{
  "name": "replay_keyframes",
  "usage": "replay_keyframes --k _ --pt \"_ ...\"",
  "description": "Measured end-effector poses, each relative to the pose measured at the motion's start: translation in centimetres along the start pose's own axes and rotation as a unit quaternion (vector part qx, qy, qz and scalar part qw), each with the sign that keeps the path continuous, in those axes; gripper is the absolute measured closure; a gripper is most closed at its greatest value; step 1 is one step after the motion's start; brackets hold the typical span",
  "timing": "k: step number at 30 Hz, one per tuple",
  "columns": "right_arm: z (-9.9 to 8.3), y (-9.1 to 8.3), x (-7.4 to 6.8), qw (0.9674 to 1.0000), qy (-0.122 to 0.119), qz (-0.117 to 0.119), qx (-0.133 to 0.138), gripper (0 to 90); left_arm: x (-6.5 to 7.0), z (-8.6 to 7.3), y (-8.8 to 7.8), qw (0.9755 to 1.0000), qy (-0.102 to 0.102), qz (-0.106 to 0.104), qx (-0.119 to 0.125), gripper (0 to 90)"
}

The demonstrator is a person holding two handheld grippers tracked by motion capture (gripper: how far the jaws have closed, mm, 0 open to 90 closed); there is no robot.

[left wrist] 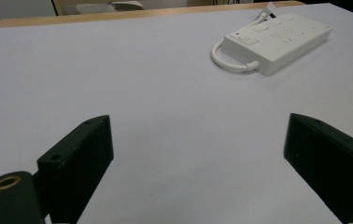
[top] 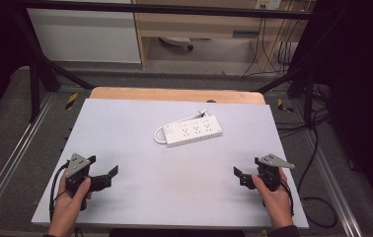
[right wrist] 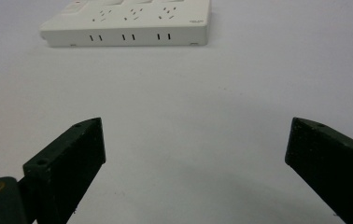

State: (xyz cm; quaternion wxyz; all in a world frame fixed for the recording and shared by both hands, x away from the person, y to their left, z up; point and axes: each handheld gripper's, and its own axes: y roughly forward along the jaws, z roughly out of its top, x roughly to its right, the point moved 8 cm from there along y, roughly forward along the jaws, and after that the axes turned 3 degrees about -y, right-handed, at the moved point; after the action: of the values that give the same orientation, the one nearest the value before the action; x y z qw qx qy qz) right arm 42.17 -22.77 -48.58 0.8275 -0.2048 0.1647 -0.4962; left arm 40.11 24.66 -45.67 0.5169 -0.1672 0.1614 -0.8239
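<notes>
Both grippers sit low over our table (top: 125, 143), jaws spread wide and empty: left gripper (top: 106, 170) at the near left corner, right gripper (top: 238, 174) at the near right, each pointing inward. Between and beyond them lies the white power strip (top: 188, 131), well apart from both.
</notes>
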Motion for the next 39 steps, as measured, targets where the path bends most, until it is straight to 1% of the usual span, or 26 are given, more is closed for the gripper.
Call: replay_keyframes --k 1,4,9,11,14,17,21,23,25,31,34,39 --pt "0.1 -0.1 0.1 1.0 -0.005 -0.004 0.003 5.6 0.0 0.0 0.0 1.0 0.0 0.0 0.0 8.3" --pt "0.2 -0.2 0.1 0.9999 -0.009 -0.007 0.011 5.8 -0.1 0.2 0.1 1.0 -0.003 -0.001 0.004 8.2" --pt "0.3 -0.3 0.0 0.9999 -0.009 -0.004 0.014 5.8 -0.1 0.3 0.3 1.0 -0.002 -0.005 0.004 8.0" --pt "0.5 -0.3 -0.2 0.9998 -0.007 -0.001 0.02 5.6 0.0 0.3 0.3 0.9999 0.0 -0.014 0.003 7.4" --pt "0.8 -0.2 -0.3 0.9997 -0.004 0.003 0.025 6.0 0.1 0.3 0.3 0.9998 -0.001 -0.016 0.008 6.1" --pt "1.0 -0.2 -0.4 0.9996 -0.005 0.003 0.028 6.0 0.1 0.4 0.3 0.9998 -0.002 -0.017 0.009 5.9" --pt "1.5 -0.5 -0.5 0.999 0.002 0.008 0.044 5.2 0.1 0.4 0.2 0.9998 -0.003 -0.016 0.012 6.0" --pt "1.7 -0.6 -0.6 0.9988 -0.002 0.005 0.049 5.2 0.1 0.4 0.1 0.9998 -0.004 -0.016 0.013 6.0" --pt "1.9 -0.7 -0.7 0.9986 -0.001 0.007 0.053 5.1 0.0 0.4 0.1 0.9998 -0.007 -0.015 0.012 6.0" --pt "2.3 -0.8 -1.0 0.9982 -0.006 0.011 0.059 4.5 0.1 0.3 0.1 0.9998 -0.006 -0.016 0.009 6.2" --pt "2.4 -0.8 -1.4 0.9979 -0.013 0.017 0.061 3.7 0.2 0.4 -0.1 0.9998 -0.005 -0.013 0.011 6.1" --pt "2.9 -1.1 -2.0 0.9972 -0.018 0.016 0.07 3.2 0.1 0.2 -0.2 0.9999 -0.008 -0.011 0.008 6.1"
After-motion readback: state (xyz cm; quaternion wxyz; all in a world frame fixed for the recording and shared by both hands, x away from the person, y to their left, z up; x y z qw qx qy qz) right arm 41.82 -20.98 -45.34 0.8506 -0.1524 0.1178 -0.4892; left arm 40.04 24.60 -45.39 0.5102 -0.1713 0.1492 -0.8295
